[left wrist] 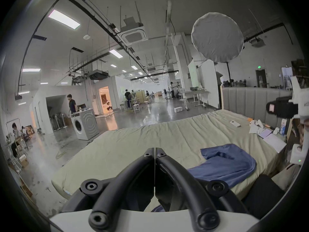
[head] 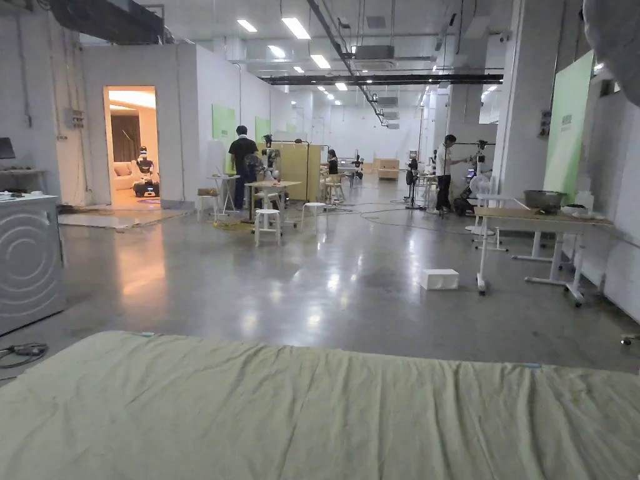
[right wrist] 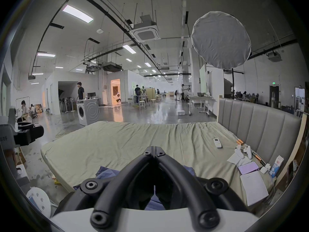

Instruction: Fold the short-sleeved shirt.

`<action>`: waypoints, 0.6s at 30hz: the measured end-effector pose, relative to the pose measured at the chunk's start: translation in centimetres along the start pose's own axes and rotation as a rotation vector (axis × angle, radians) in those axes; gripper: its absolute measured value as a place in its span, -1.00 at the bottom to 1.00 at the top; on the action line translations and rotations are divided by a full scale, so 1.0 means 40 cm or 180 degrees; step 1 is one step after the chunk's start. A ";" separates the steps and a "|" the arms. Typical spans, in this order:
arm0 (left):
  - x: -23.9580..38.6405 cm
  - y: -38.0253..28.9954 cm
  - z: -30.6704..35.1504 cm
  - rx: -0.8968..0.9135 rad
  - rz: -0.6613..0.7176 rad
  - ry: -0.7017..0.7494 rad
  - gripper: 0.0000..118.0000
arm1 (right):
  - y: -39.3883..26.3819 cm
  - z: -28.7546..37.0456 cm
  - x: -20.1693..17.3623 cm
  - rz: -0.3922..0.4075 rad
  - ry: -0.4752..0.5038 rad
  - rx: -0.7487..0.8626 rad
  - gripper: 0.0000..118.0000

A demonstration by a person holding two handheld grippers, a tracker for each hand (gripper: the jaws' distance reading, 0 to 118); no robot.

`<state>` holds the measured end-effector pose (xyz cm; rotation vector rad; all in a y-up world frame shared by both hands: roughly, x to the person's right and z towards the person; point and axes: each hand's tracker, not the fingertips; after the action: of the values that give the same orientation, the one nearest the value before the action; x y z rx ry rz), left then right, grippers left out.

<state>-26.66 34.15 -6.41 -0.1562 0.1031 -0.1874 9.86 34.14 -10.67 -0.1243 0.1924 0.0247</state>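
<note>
The shirt [left wrist: 229, 166] is lying on the mattress [left wrist: 133, 145] near its front edge, to the right of the left gripper [left wrist: 155, 150]. A remote control [right wrist: 217, 143], two game controllers [right wrist: 243, 151], a phone [right wrist: 248, 167] and a notebook [right wrist: 254, 187] are lying along the headboard [right wrist: 260, 123] at the right. A washing machine [right wrist: 87, 112] is standing on the floor beyond the mattress's left end.

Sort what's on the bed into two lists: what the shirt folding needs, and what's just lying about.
For the job:
blue shirt, lying crumpled on the bed sheet
left gripper, jaws together, holding nothing
right gripper, jaws together, holding nothing

Just lying about, near the headboard:
remote control
white game controller
phone
notebook
earbuds case
</note>
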 end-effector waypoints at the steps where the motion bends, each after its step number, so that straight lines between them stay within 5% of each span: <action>1: -0.004 0.006 0.001 -0.0029 0.0056 -0.0083 -1.00 | -0.010 -0.005 0.000 -0.0190 -0.0044 -0.0190 -1.00; 10: -0.003 0.025 -0.008 0.0022 0.0111 -0.0082 -1.00 | 0.004 0.003 -0.018 0.0097 -0.0119 0.0004 -1.00; 18: -0.036 -0.025 -0.096 -0.0352 0.0468 -0.0310 -1.00 | -0.048 0.005 0.029 -0.0094 -0.0174 -0.0205 -1.00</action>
<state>-28.70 32.91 -9.89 -0.2668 0.0276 -0.0273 11.10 32.27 -10.47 -0.1903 0.1352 0.0050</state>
